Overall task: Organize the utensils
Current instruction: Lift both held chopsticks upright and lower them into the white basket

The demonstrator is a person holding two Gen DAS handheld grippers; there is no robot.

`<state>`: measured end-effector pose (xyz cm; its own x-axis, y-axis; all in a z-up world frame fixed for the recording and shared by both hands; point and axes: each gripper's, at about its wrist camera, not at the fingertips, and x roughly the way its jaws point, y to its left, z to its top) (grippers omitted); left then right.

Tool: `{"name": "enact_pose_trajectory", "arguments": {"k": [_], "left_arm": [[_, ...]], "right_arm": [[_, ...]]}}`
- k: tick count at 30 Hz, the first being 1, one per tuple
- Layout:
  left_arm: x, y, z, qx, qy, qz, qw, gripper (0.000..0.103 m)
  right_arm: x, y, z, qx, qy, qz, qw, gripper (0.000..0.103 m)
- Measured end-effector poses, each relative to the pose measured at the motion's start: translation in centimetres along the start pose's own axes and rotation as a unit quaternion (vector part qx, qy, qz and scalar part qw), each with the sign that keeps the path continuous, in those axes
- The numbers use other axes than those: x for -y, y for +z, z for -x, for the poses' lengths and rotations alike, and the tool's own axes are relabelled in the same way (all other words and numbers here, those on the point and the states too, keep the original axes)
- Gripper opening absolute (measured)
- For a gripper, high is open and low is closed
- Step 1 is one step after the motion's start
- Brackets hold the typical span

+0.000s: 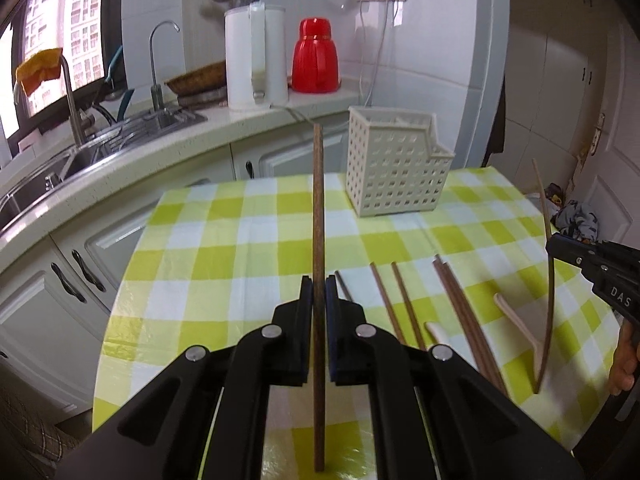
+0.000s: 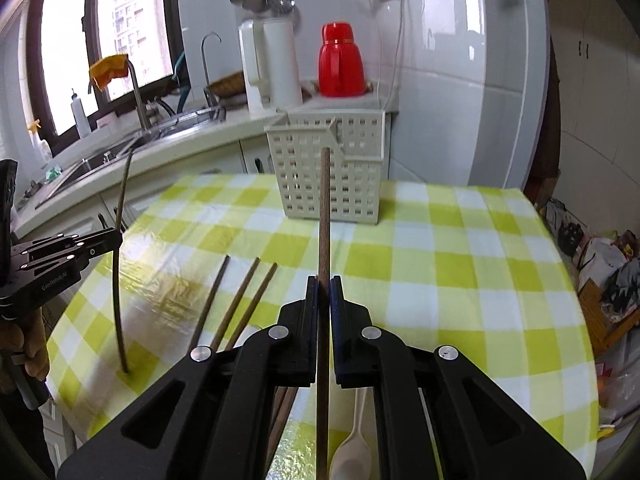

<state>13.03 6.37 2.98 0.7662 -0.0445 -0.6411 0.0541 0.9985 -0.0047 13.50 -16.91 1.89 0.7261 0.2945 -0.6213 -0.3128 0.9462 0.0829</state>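
Observation:
My left gripper (image 1: 319,285) is shut on a dark brown chopstick (image 1: 318,200) that stands nearly upright above the green-checked table (image 1: 224,240). My right gripper (image 2: 324,280) is shut on a second brown chopstick (image 2: 325,216), also lifted off the cloth. Each gripper shows in the other's view: the right gripper (image 1: 555,246) at the right edge, the left gripper (image 2: 115,240) at the left edge. Several chopsticks (image 1: 400,308) lie loose on the cloth between them, next to a cream spoon (image 2: 355,436). A cream perforated utensil basket (image 2: 328,168) stands at the table's far side.
Behind the table runs a counter (image 1: 200,136) with a sink (image 1: 80,152), a white kettle (image 1: 256,56) and a red thermos (image 1: 315,56). Bags and clutter (image 2: 616,276) sit on the floor past the table's right edge. A person's hand (image 2: 28,344) holds the left gripper's handle.

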Motion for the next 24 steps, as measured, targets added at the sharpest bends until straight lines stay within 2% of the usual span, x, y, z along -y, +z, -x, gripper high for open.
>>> {"name": "enact_pose_trajectory", "arguments": {"k": [6,15,19,24], "left_arm": [[0.8,0.9,2.2,0.019,-0.004,-0.007,0.9998,0.006],[1.9,3.1,2.8,0.036,-0.014,-0.013,0.9992,0.006],[2.2,5.8,2.9,0.053,-0.025,-0.013,0.9982,0.006],[3.2,11.5,2.9,0.083,-0.048,-0.017,0.9952,0.006]], "right_arm": [[0.7,0.7,2.1,0.022,0.003,-0.005,1.000,0.008],[1.9,2.6,3.3,0.044,0.005,-0.011,0.999,0.008],[2.2,5.4,3.5,0.063,0.003,-0.009,0.998,0.008],[2.7,11.4,3.1,0.098,-0.007,-0.002,0.995,0.008]]}}
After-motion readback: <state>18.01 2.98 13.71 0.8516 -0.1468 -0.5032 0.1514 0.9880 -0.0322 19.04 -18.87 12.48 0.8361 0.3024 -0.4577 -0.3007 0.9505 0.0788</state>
